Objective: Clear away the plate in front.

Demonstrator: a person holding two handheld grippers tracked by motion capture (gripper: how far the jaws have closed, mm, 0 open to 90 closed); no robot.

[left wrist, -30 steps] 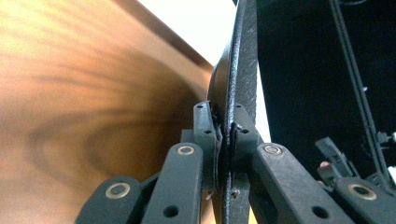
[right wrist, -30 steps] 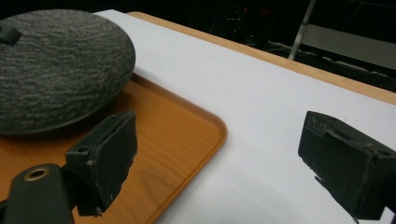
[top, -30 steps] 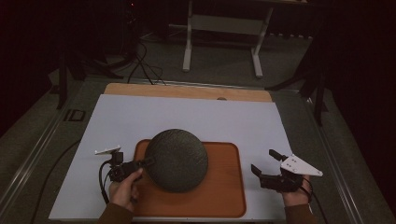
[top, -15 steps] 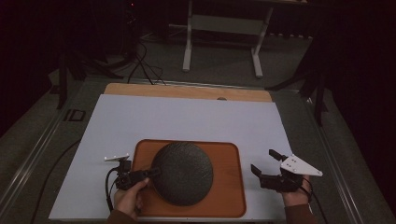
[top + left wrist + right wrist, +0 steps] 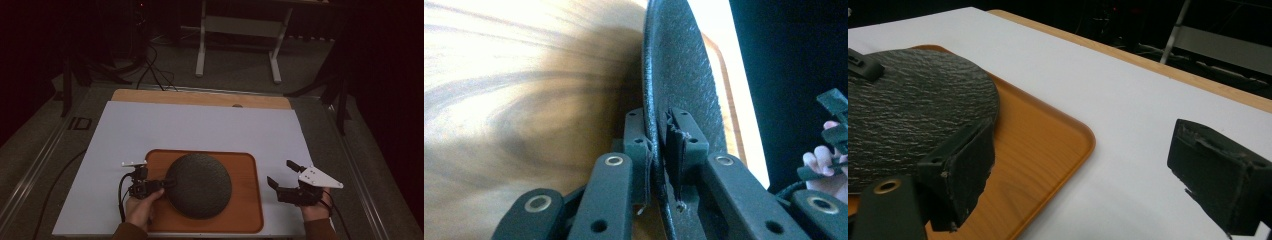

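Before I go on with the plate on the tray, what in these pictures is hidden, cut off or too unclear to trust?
- High view: the tray under the plate is hidden by it.
- Left gripper view: the plate's underside faces away; whether the fingers of the left gripper still press the rim, I cannot tell.
- Right gripper view: the plate's left part is cut off by the edge, its near rim hidden by a finger of the right gripper.
- High view: the room behind the table is too dark.

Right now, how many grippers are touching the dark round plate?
1. The left gripper has its jaws around the dark round plate's left rim over the wooden tray; the right gripper sits open, off to the right.
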